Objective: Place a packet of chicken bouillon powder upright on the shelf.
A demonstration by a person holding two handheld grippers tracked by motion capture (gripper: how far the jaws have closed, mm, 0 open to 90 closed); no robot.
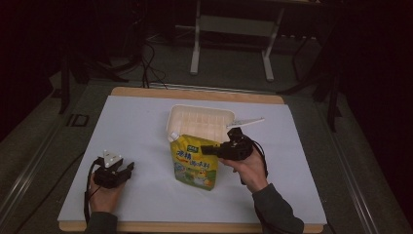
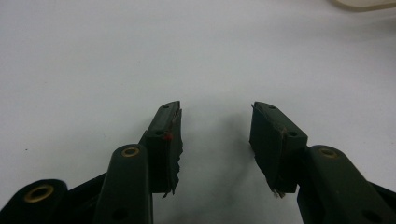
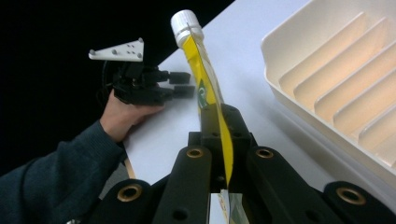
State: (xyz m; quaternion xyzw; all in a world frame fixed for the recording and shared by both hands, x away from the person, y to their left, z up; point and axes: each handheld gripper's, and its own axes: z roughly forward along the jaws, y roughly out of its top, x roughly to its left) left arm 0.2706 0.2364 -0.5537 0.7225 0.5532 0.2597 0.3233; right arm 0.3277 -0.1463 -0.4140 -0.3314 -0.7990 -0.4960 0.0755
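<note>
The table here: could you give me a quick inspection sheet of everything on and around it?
Surface: white sheet over a wooden table, bare apart from the items below.
Job's things: yellow pouch with a white cap, held upright; cream ribbed tray just behind it.
Clutter: nothing seen.
Grippers: right gripper is shut on the pouch's edge; left gripper rests open on the sheet, nothing between its jaws.
Cables: one trails from the left gripper; more lie on the floor behind the table.
Surroundings: dark room, grey stand at the back.
</note>
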